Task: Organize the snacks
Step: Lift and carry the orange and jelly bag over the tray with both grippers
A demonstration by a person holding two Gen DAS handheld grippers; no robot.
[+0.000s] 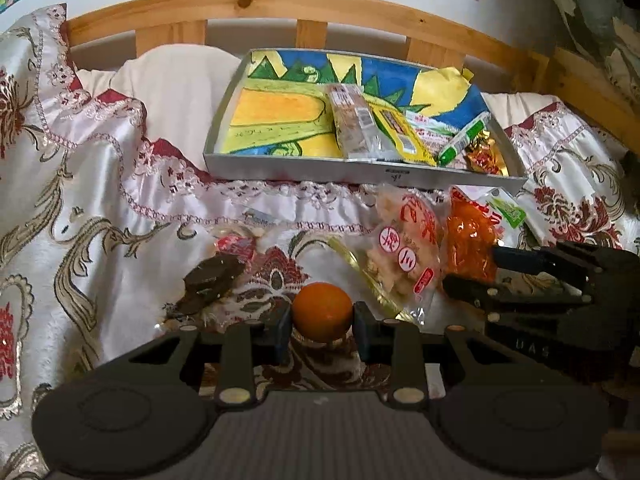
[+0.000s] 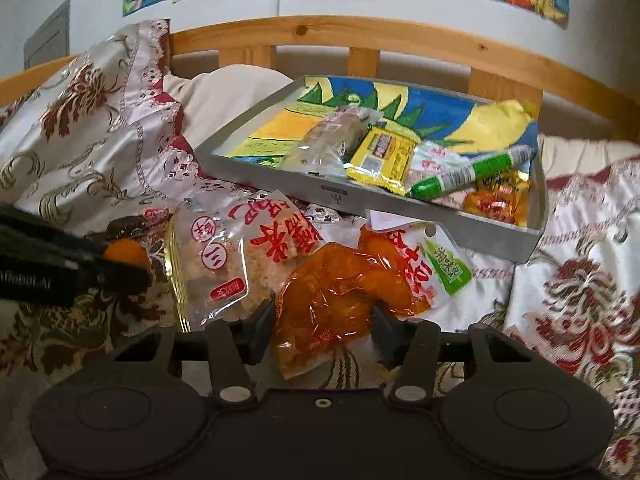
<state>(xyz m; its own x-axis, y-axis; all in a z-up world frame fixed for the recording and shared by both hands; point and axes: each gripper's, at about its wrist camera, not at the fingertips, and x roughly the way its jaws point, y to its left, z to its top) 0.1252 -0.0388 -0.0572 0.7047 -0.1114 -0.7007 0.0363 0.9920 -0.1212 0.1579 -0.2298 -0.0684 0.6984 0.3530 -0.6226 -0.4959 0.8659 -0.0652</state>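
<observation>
My left gripper [image 1: 322, 326] is shut on a small orange fruit [image 1: 322, 312], low over the patterned bedspread; it also shows in the right wrist view [image 2: 120, 264]. My right gripper [image 2: 322, 320] is shut on an orange snack packet [image 2: 340, 292], seen too in the left wrist view [image 1: 468, 244]. A clear rice-cracker bag with red print [image 2: 240, 256] lies between the two. A grey box [image 1: 360, 170] with a colourful drawing inside stands behind, holding a wafer pack [image 1: 354, 120], a yellow packet [image 1: 404, 136], a green tube [image 1: 462, 142] and a gold-red sweet [image 1: 486, 156].
A dark wrapped snack [image 1: 212, 280] and a red wrapper [image 1: 236, 246] lie left of the fruit. A wooden bed rail [image 1: 304, 8] runs along the back below a wall with pictures. A cream pillow [image 1: 176, 92] lies left of the box.
</observation>
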